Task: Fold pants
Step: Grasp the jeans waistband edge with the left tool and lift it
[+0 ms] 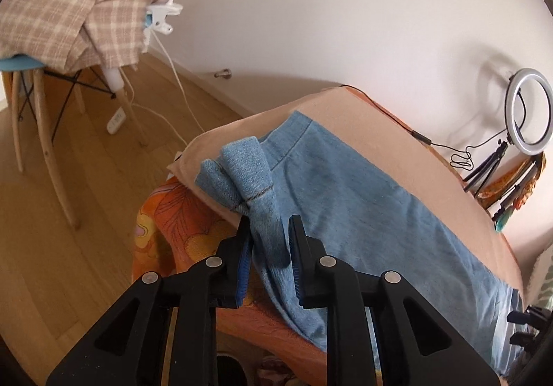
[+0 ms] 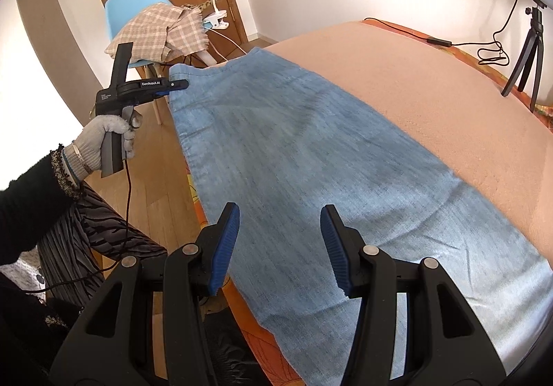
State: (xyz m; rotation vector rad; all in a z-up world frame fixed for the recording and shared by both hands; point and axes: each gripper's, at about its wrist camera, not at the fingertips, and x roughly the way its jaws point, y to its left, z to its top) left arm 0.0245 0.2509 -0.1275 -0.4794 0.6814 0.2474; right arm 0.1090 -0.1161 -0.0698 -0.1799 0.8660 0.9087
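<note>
Two views, one item. Left wrist view: my left gripper [image 1: 268, 237] is clamped on a bunched fold of the pants [image 1: 363, 206], lower centre; soft, limp denim, light enough to lift by the hem, prone to sag. It lies on the peach bed cover [image 1: 397, 130], whose edge drops to the floor at left. Right wrist view: my right gripper [image 2: 280, 247] is released, jaws apart above the cloth near its bottom edge. Bare cover at upper right gives folding room; the chair [image 2: 134, 9] is well apart.

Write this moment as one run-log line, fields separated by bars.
left gripper: shut on pants corner | right gripper: open above pants | pants: flat on bed
</note>
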